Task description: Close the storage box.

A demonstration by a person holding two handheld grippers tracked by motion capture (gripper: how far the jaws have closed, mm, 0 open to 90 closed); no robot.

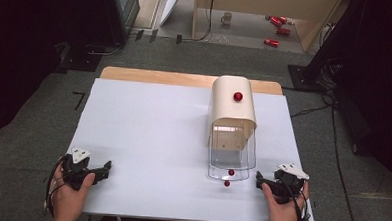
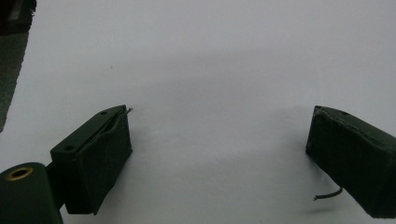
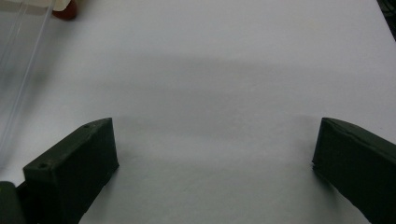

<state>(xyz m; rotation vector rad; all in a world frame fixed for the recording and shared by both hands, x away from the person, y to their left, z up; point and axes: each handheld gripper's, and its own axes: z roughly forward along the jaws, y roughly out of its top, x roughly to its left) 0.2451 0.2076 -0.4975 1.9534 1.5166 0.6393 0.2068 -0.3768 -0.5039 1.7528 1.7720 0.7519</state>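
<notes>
Right now I am resting my left claw [image 1: 107, 165] and right claw [image 1: 259, 180] on the white tabletop [image 1: 147, 138], both released and empty, flanking the cream bread box [image 1: 232, 123] whose clear door, probably hanging ajar, is facing me.

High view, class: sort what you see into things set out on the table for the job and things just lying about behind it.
For the job: bread box, its clear door, left tongs, right tongs.

Lying about: mug, red cans on the floor.
</notes>
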